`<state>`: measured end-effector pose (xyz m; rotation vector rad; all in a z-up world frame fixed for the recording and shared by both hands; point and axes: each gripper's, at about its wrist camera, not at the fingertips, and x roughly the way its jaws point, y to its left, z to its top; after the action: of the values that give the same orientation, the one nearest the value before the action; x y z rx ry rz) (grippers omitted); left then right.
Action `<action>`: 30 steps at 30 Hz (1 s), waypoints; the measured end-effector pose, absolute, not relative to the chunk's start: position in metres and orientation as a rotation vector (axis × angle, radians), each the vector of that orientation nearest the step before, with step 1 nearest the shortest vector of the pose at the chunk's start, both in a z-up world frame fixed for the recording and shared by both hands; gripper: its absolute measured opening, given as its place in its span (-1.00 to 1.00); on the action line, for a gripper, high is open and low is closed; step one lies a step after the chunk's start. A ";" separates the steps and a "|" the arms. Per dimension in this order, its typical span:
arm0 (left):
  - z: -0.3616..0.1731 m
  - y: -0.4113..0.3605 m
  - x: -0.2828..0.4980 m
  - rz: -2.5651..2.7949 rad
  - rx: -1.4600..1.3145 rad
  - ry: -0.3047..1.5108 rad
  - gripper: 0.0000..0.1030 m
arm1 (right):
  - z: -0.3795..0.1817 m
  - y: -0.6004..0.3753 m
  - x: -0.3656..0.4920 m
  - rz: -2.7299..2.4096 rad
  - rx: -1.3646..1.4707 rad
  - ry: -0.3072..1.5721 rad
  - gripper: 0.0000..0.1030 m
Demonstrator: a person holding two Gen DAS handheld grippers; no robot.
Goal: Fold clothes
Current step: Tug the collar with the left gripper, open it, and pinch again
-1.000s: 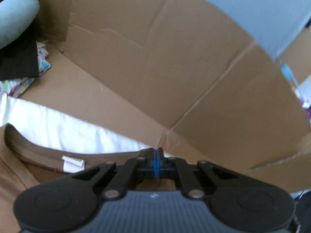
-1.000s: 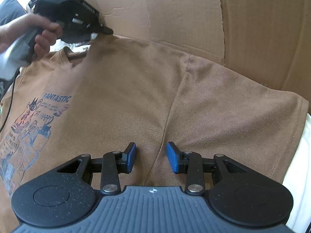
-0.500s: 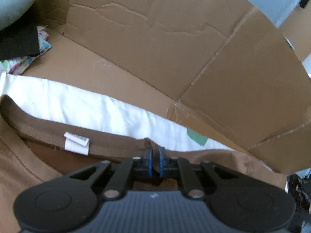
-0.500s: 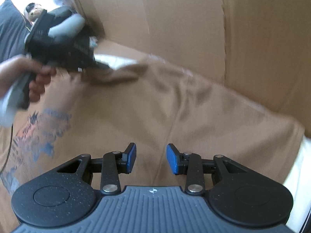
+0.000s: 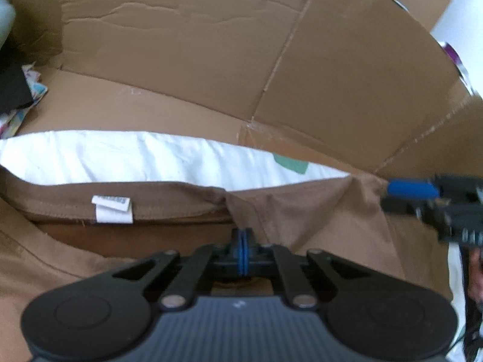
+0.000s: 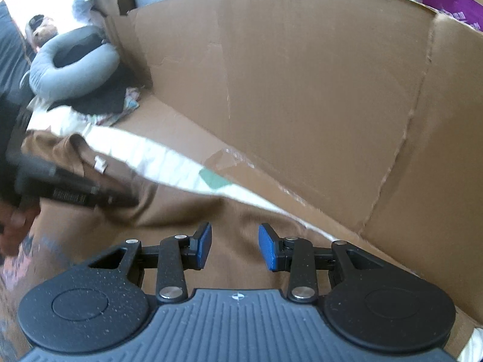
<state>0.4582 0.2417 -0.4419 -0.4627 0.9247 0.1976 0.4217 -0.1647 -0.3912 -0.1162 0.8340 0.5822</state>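
A brown t-shirt with a white neck label lies on a white cloth. My left gripper sits at the shoulder seam beside the collar. Its jaws are closing, the blue pads meet, and a ridge of brown fabric is pinched between them. In the right wrist view the left gripper shows as a dark blur over the t-shirt, with a hand behind it. My right gripper hovers open above the shirt's far shoulder edge, nothing between its pads. It also enters the left wrist view, where the right gripper's blue fingertip shows.
Tall cardboard walls rise just beyond the white cloth and curve round the right side. A grey neck pillow lies on dark and patterned clothes at the far left. A purple item shows over the cardboard's top edge.
The left jaws parted slightly, then closed on the shoulder fabric beside the collar. The right gripper, still open, travelled across the shirt to its far edge and now appears in the left view.
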 end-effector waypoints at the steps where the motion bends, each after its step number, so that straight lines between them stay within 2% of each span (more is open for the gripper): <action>1: -0.442 0.241 0.457 0.186 -0.450 0.929 -0.98 | -0.390 -0.163 0.423 0.580 -0.109 0.828 -0.19; 13: -0.438 0.239 0.449 0.122 -0.418 0.944 -0.97 | -0.411 -0.142 0.444 0.594 -0.246 0.846 -0.19; 15: -0.435 0.243 0.448 0.122 -0.443 0.937 -0.84 | -0.418 -0.143 0.442 0.591 -0.264 0.858 -0.19; 16: -0.433 0.245 0.447 0.124 -0.455 0.930 -0.60 | -0.421 -0.144 0.441 0.589 -0.266 0.865 -0.19; 17: -0.430 0.248 0.446 0.127 -0.466 0.922 -0.26 | -0.424 -0.145 0.441 0.587 -0.264 0.870 -0.19; 19: -0.425 0.252 0.445 0.148 -0.486 0.890 0.02 | -0.429 -0.147 0.440 0.586 -0.261 0.877 -0.19; 25: -0.426 0.269 0.454 0.187 -0.635 0.865 -0.01 | -0.434 -0.149 0.438 0.588 -0.262 0.884 -0.19; 27: -0.429 0.272 0.457 0.237 -0.698 0.872 -0.13 | -0.434 -0.150 0.438 0.588 -0.261 0.883 -0.19; 29: -0.431 0.274 0.460 0.284 -0.753 0.889 -0.34 | -0.435 -0.151 0.437 0.586 -0.256 0.883 -0.19; 30: -0.432 0.274 0.461 0.299 -0.774 0.894 -0.35 | -0.436 -0.151 0.436 0.586 -0.253 0.882 -0.19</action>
<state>0.4614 0.2743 -0.4321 -0.7743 0.8945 0.2993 0.4358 -0.1513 -0.4355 -0.2533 0.8822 0.5859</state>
